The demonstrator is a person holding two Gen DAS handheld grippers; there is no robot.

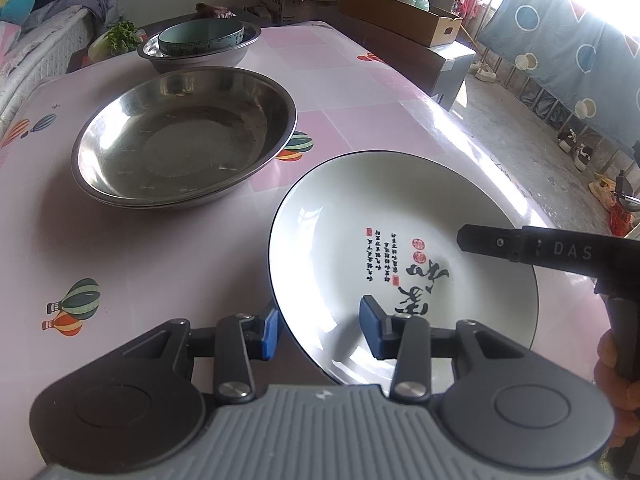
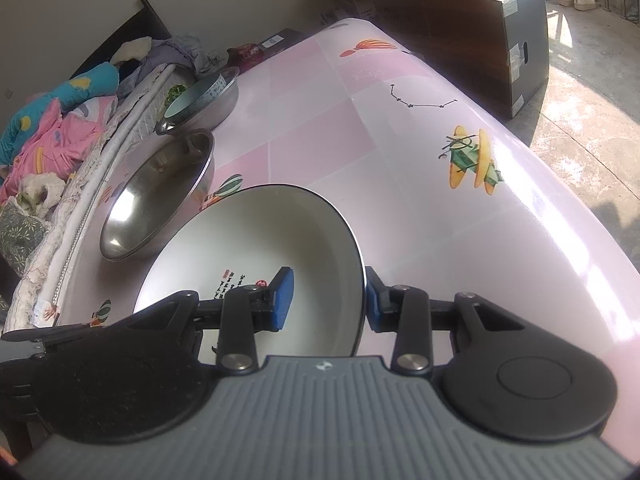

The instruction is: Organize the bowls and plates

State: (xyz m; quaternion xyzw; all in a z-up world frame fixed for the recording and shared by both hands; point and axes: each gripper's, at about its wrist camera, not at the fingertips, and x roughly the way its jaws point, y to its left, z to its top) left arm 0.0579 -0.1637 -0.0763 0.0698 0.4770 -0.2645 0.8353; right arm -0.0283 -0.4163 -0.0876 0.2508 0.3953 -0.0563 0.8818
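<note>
white plate (image 1: 400, 248): glazed ceramic, glossy, smooth; dark rim, black and red print; between the blue pads.
large basin (image 1: 184, 136): bare metal, dull sheen, scuffed inside; beyond the left hand-held gripper (image 1: 320, 332).
far basin (image 1: 200, 54): metal, brighter rim; holds pale green bowl (image 1: 200, 36), smooth.
bench (image 1: 120, 248): pink printed covering, smooth, glossy in the light.
pads (image 2: 285, 300): blue, matt, on the right hand-held gripper (image 2: 326, 298); body black and grey ribbed plastic.
box (image 1: 400, 14): brown cardboard, matt.

Setting: lived-in home room. Bed with heaped pink and blue bedding (image 2: 52, 132) beside the counter with its pink balloon-print cover (image 2: 400, 152); brown cardboard boxes (image 1: 400, 16); shoes on the concrete floor (image 1: 576, 148).
</note>
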